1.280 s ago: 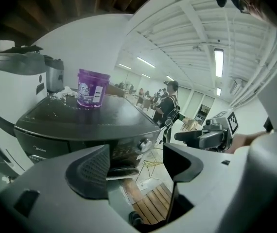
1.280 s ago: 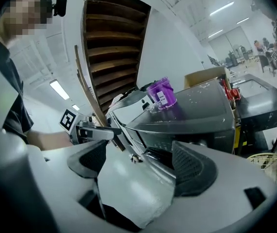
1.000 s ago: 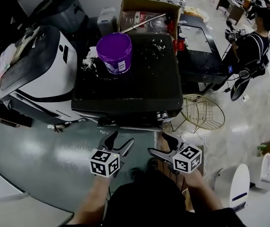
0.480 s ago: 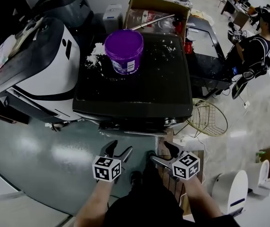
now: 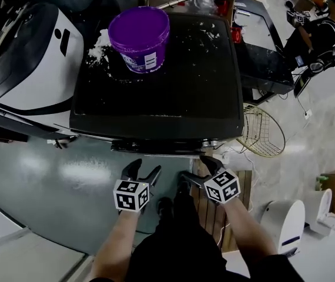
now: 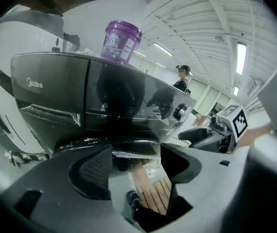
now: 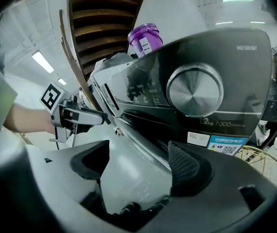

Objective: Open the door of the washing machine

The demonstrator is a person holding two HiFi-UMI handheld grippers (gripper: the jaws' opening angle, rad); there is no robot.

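The black front-loading washing machine (image 5: 156, 93) fills the middle of the head view, with a purple bucket (image 5: 139, 37) on its top. Both grippers hang just before its front edge, over the floor. My left gripper (image 5: 144, 170) is open and empty. My right gripper (image 5: 195, 168) has its jaws closing with nothing between them. The left gripper view looks up at the control panel (image 6: 95, 98) and its knob (image 6: 180, 111), with the left gripper (image 6: 136, 166) below them. The right gripper (image 7: 138, 164) sits under the big silver knob (image 7: 195, 90). The door itself is mostly hidden.
A white machine (image 5: 32, 57) stands at the left. A wire basket (image 5: 264, 137) and a dark glass-topped table (image 5: 261, 46) are at the right, where a person (image 5: 323, 28) sits. Wooden slats (image 5: 211, 207) lie underfoot, and a white appliance (image 5: 282, 228) stands at the lower right.
Both grippers have sunk lower before the machine's front. The head view has closed in, so the machine looks bigger. The right jaws have narrowed a little.
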